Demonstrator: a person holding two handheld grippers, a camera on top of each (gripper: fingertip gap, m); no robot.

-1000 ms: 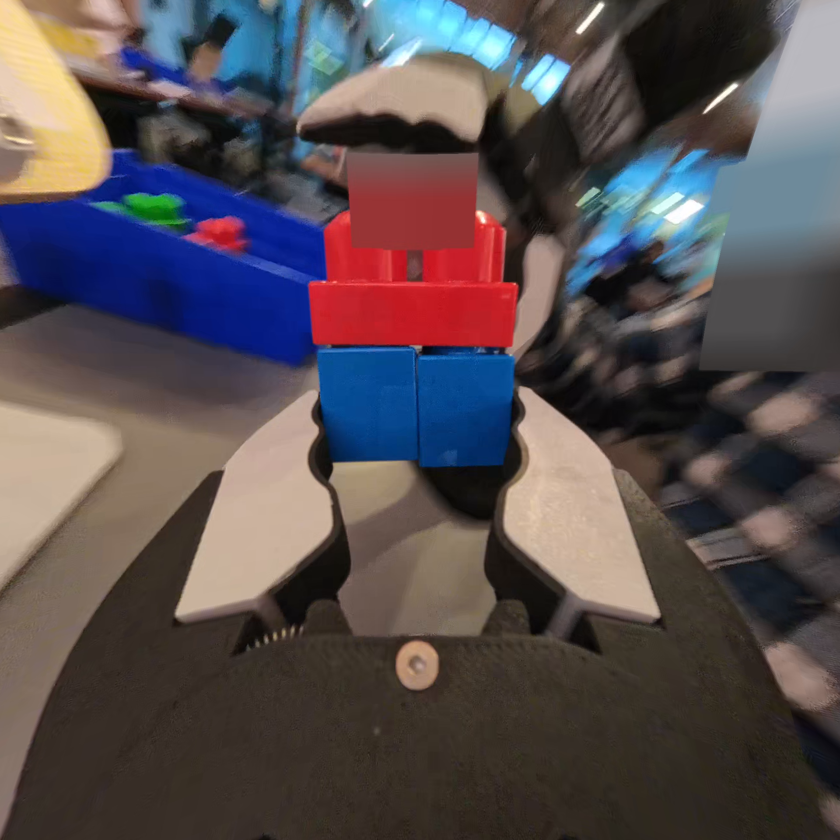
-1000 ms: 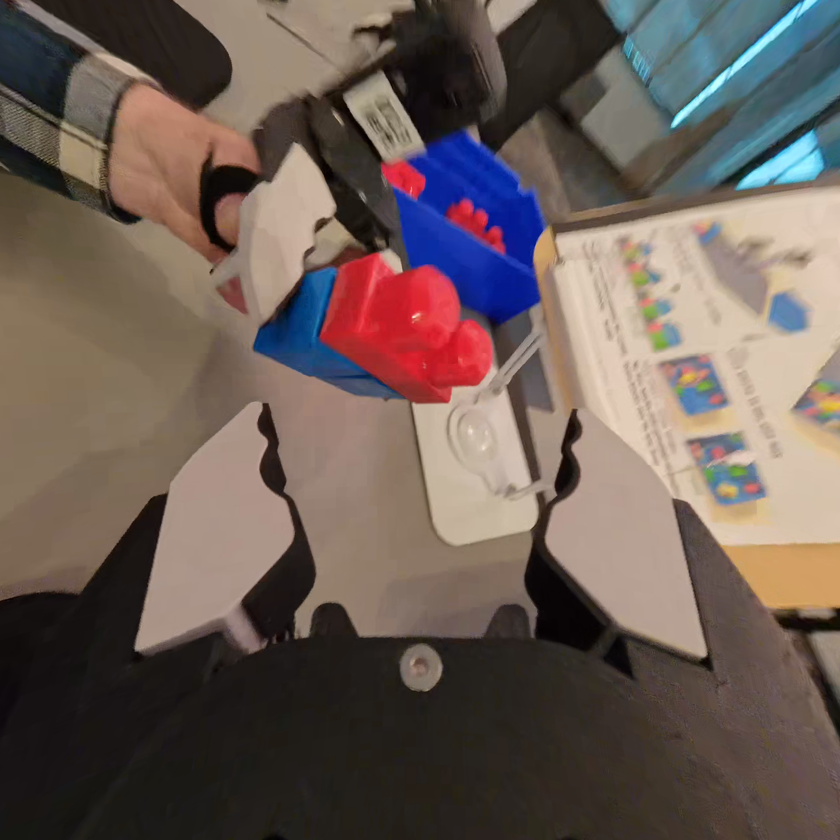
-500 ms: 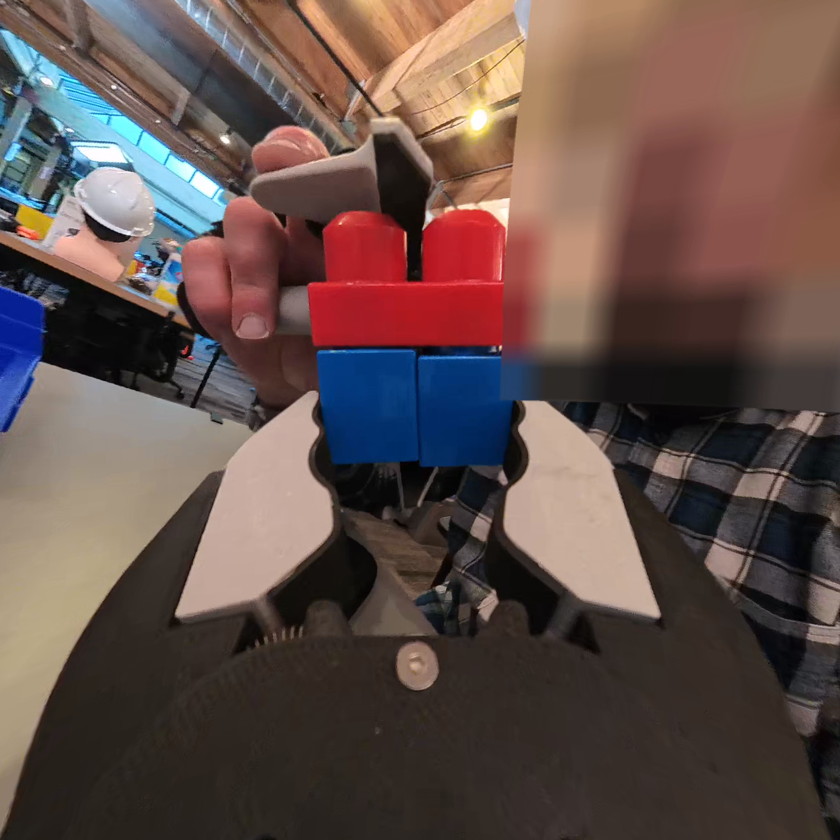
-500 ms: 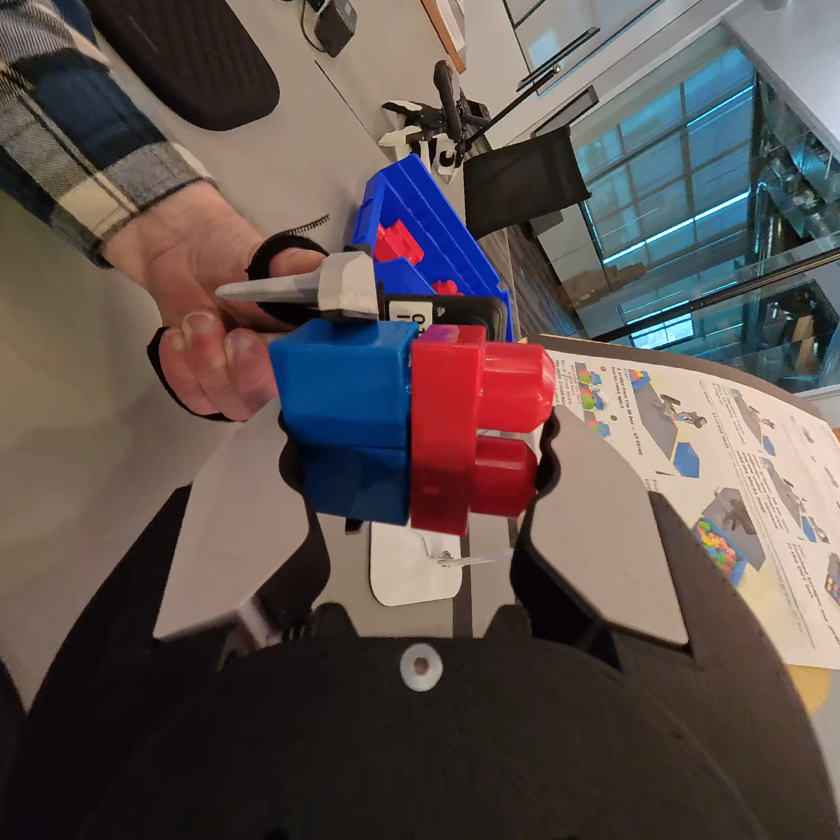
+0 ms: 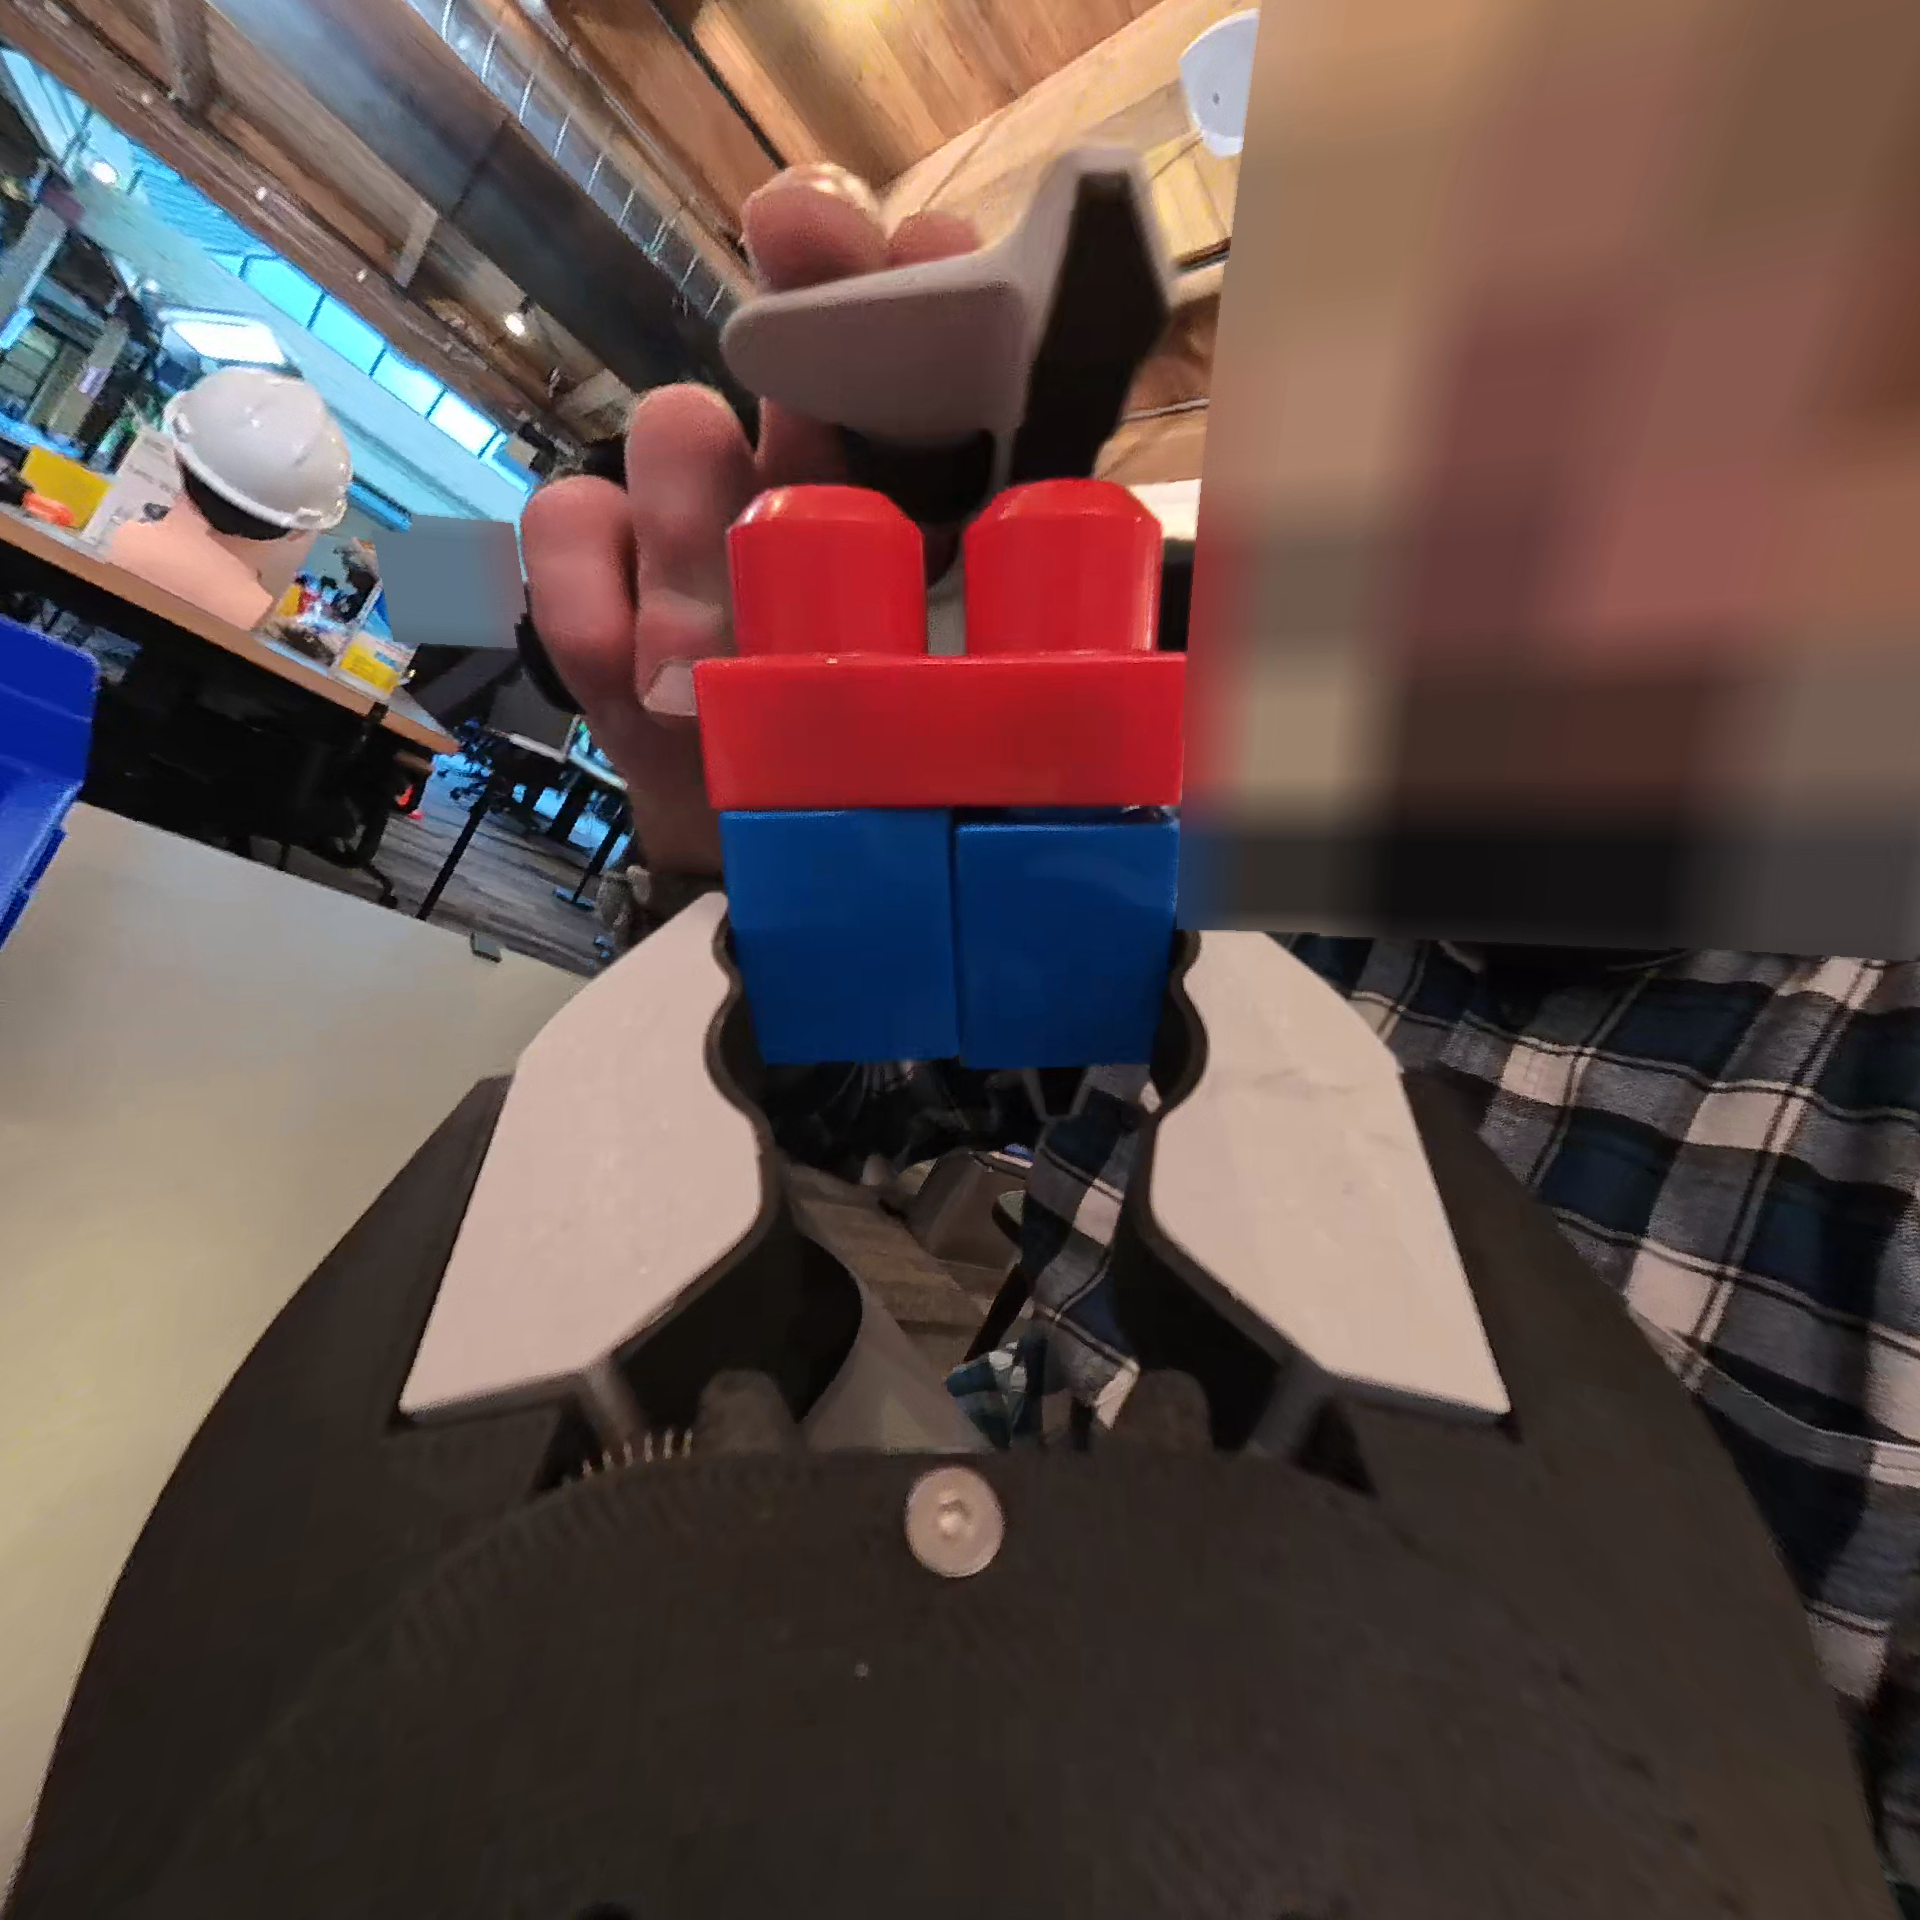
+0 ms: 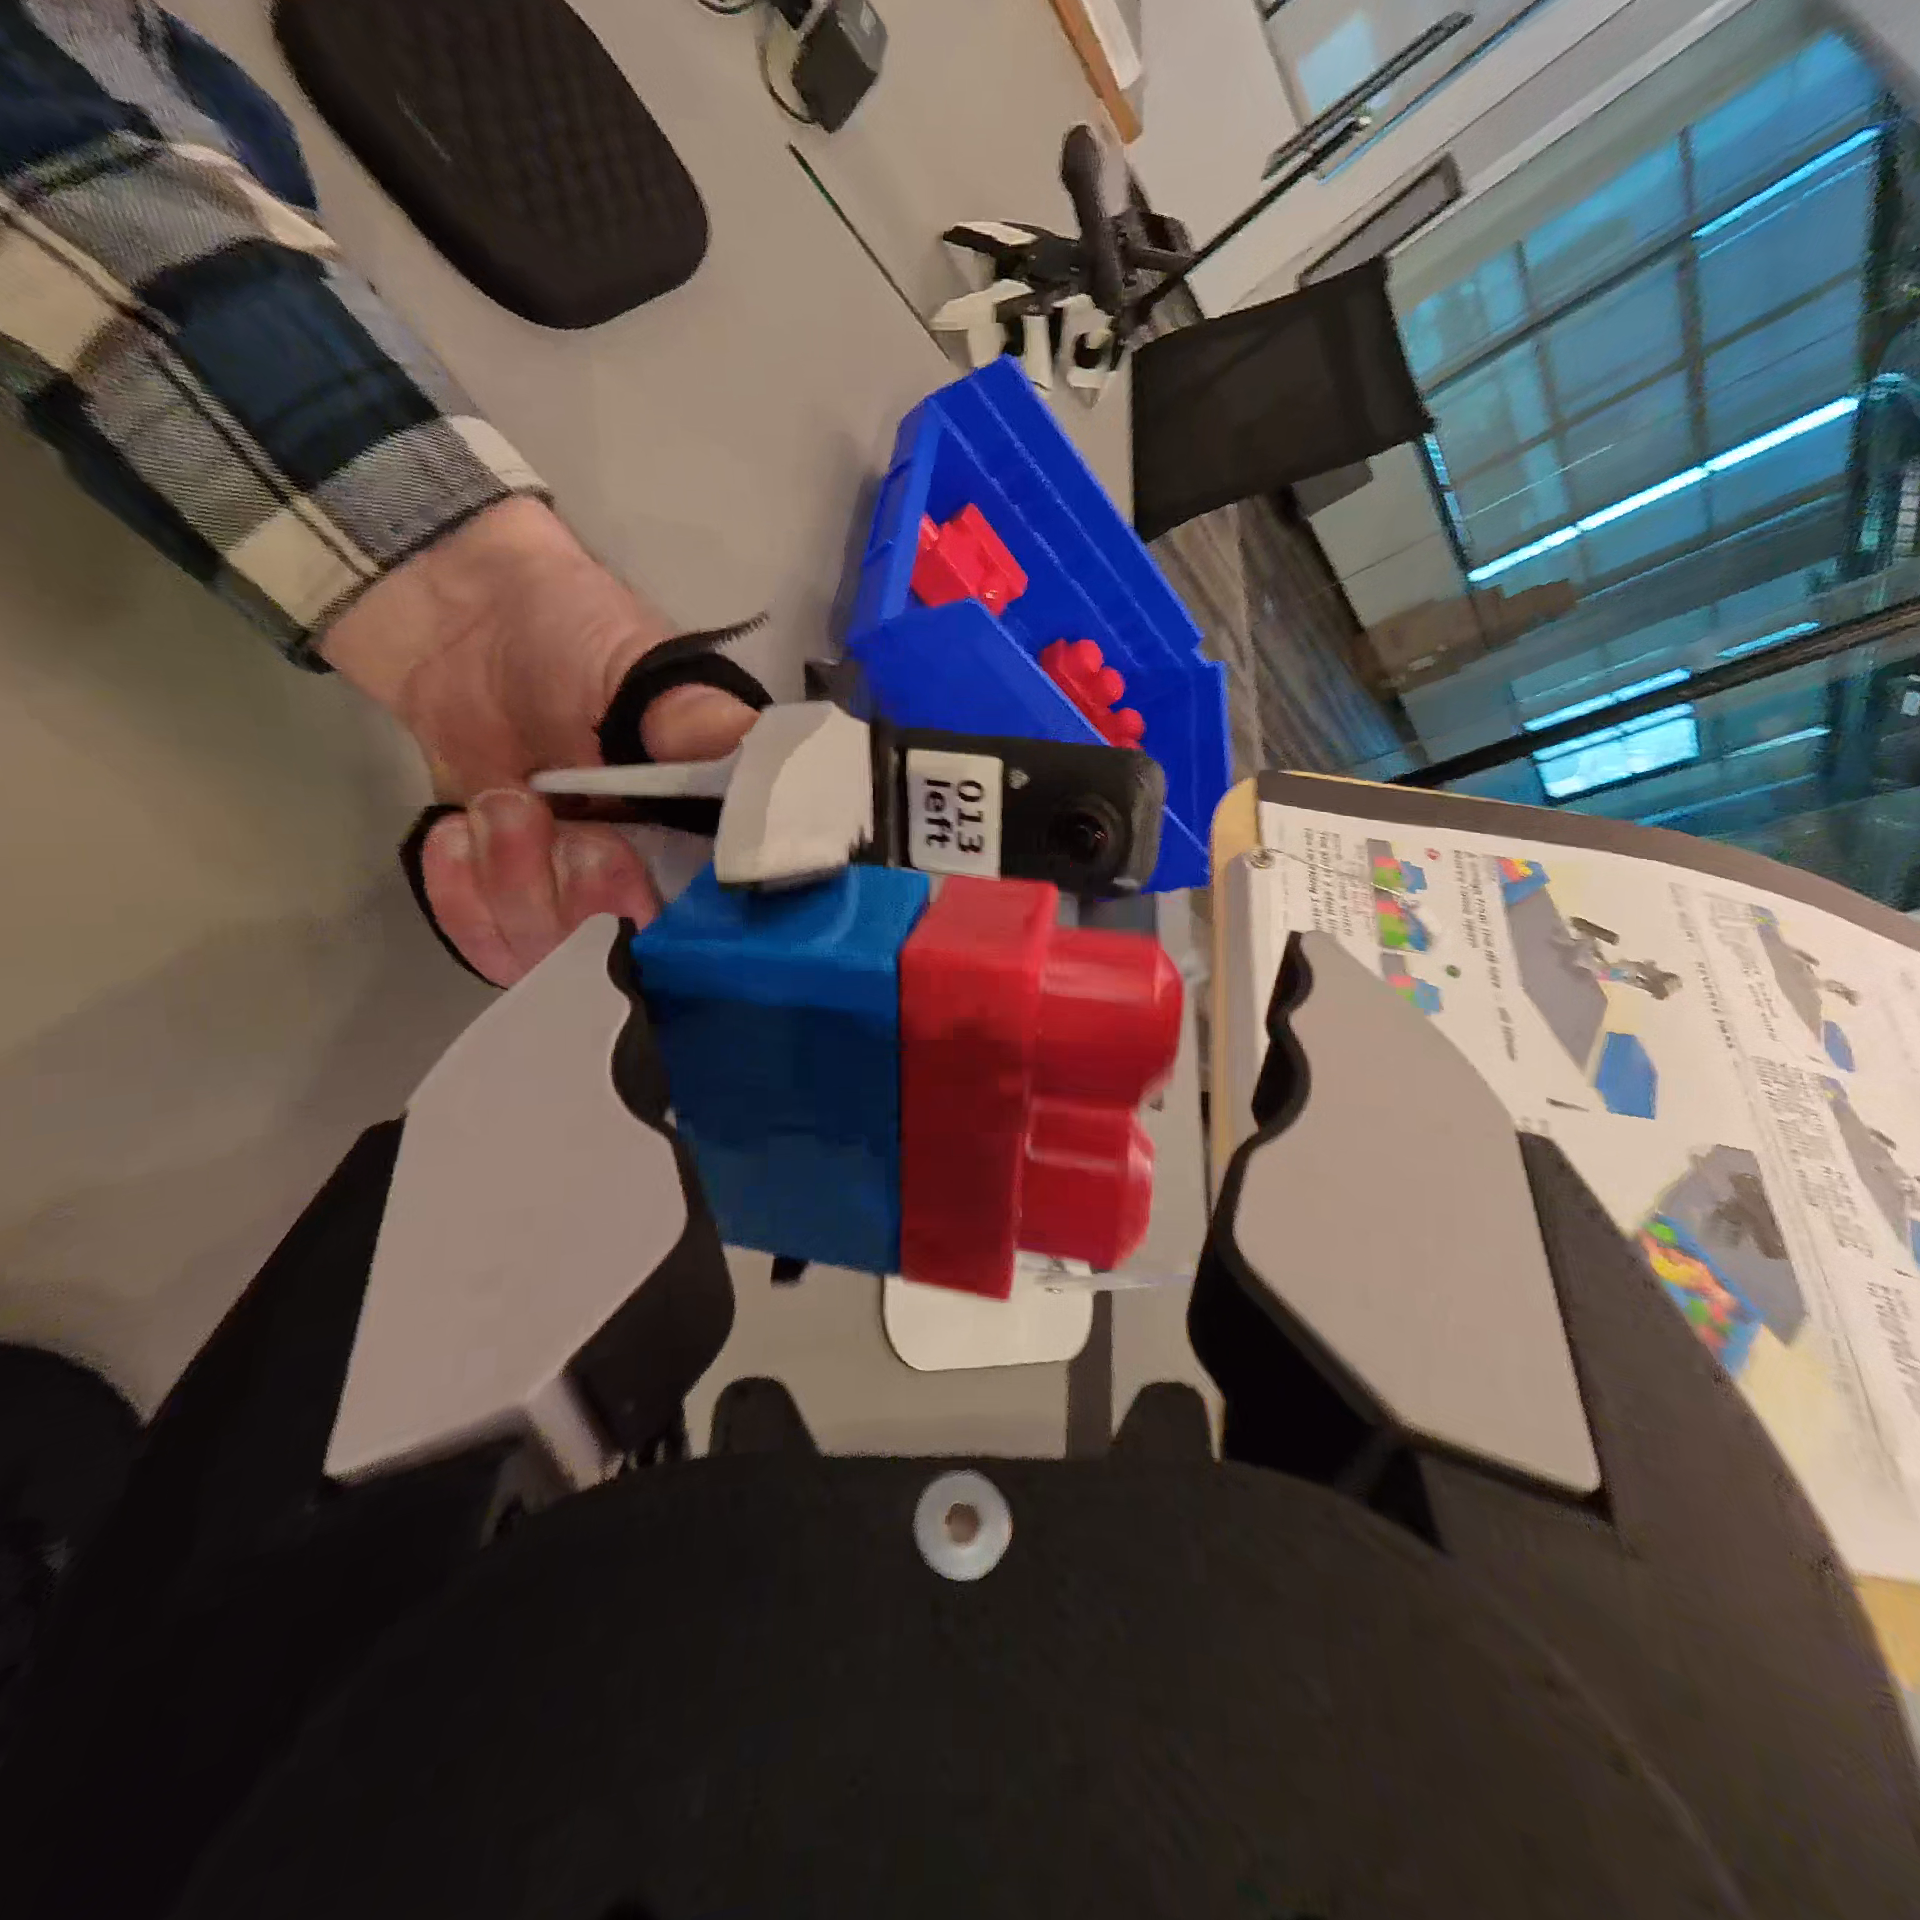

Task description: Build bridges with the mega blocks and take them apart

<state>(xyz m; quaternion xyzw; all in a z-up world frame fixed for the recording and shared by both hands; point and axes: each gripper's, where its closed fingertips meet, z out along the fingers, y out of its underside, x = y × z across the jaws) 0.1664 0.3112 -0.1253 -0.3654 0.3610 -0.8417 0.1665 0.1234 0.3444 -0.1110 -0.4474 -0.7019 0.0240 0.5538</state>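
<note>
My left gripper (image 5: 951, 940) is shut on two blue blocks (image 5: 945, 930) that sit side by side, with a red two-stud block (image 5: 940, 727) pressed on top of them. The stack is held in the air. In the right wrist view the same stack lies sideways, blue blocks (image 6: 779, 1070) to the left and red block (image 6: 997, 1091) to the right, between the fingers of my right gripper (image 6: 956, 951). My right gripper is open: a gap shows between the red studs and its right finger (image 6: 1351, 1122). One right finger (image 5: 894, 332) shows above the studs in the left wrist view.
A blue bin (image 6: 1049, 488) holding red blocks (image 6: 966, 561) stands on the grey table (image 6: 156, 831). An instruction sheet on a board (image 6: 1610, 1039) lies to the right. A black pad (image 6: 488, 156) and a small white plate (image 6: 987, 1335) are on the table too. Left tips to right tips: about 4 centimetres.
The left gripper swung up with the stack. The right gripper came round the stack, narrowed toward the red studs, then widened again; its finger has lifted off the studs.
</note>
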